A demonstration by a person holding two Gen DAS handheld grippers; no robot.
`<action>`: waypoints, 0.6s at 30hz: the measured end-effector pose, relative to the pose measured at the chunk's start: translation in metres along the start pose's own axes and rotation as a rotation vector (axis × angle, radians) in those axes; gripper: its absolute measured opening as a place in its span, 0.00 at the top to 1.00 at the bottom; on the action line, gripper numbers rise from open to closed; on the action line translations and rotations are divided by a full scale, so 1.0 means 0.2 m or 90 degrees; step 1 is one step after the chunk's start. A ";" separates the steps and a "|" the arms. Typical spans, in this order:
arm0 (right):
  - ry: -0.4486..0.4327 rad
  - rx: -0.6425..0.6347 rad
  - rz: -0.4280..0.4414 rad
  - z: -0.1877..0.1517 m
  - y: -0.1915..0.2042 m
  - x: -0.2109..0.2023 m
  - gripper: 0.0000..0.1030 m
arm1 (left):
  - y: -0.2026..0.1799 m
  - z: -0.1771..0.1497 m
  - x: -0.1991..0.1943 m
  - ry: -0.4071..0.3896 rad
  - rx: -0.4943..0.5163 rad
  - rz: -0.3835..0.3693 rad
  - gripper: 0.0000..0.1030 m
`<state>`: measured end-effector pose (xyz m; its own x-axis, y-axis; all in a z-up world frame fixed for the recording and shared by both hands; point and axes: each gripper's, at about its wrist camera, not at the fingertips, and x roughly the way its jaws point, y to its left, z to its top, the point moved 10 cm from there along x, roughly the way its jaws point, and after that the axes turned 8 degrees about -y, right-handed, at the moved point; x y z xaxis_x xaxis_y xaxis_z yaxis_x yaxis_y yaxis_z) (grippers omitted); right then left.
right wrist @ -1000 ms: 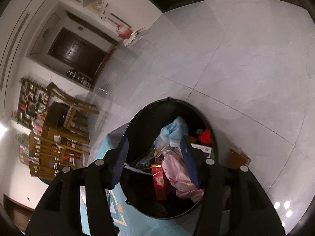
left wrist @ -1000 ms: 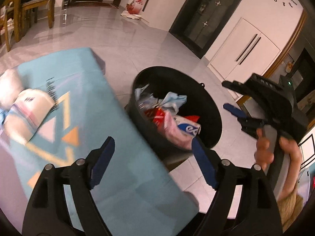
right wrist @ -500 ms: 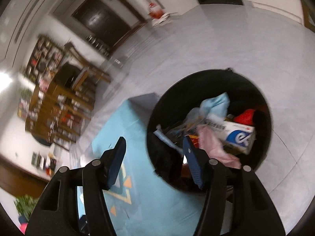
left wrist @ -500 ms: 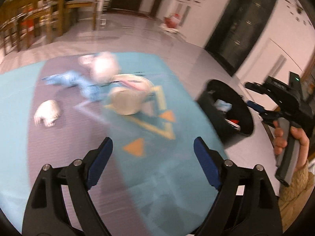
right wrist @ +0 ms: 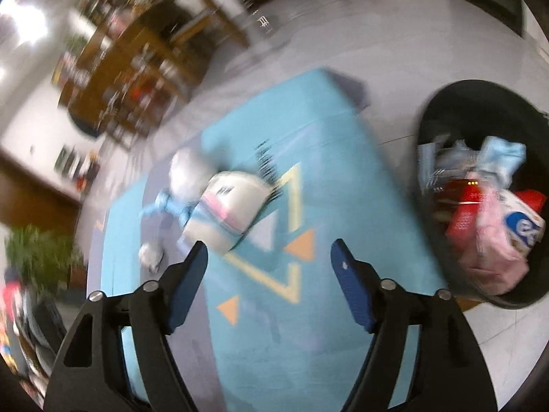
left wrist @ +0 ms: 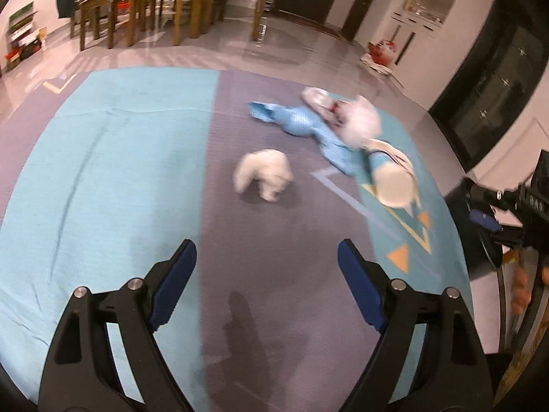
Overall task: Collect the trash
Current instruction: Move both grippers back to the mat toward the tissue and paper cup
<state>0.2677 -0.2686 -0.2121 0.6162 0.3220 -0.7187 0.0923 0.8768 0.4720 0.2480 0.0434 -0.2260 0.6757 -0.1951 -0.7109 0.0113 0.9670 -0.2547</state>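
My left gripper is open and empty above a blue and grey tablecloth. Ahead of it lie a crumpled white tissue, a blue wrapper, a second white wad and a paper cup on its side. My right gripper is open and empty over the cloth's corner; it also shows at the right edge of the left wrist view. The cup and tissue show blurred there. A black trash bin full of wrappers stands right of the table.
Wooden chairs and a dining table stand on the tiled floor beyond the cloth. A dark cabinet and white wall units line the right side. A potted plant is at the left.
Both grippers swung left, away from the bin and over the table. The trash on the cloth now lies ahead of the left gripper. Both stayed open.
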 end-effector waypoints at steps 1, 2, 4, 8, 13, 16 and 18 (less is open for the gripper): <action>0.016 -0.015 0.003 -0.03 0.05 0.04 0.27 | 0.03 0.02 0.01 -0.002 -0.010 0.000 0.18; 0.027 -0.027 0.004 -0.04 0.08 0.07 0.27 | 0.05 0.03 0.02 -0.002 -0.018 0.000 0.18; 0.046 -0.044 0.000 -0.07 0.13 0.13 0.25 | 0.08 0.07 0.06 0.000 -0.039 -0.005 0.18; 0.077 -0.014 0.017 -0.10 0.18 0.21 0.24 | 0.07 0.15 0.12 -0.005 -0.034 -0.014 0.18; 0.058 0.017 -0.016 -0.05 0.17 0.28 0.24 | -0.02 0.22 0.24 0.000 0.026 -0.024 0.18; 0.055 0.027 -0.024 -0.04 0.18 0.33 0.24 | -0.06 0.24 0.31 0.007 0.041 -0.026 0.18; 0.054 0.034 -0.033 -0.04 0.18 0.37 0.24 | -0.07 0.24 0.34 0.005 0.050 -0.025 0.18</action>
<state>0.3109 -0.2094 -0.2523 0.5407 0.3075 -0.7830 0.1655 0.8737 0.4574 0.3291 0.0244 -0.2380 0.6684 -0.2342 -0.7060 0.0952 0.9683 -0.2310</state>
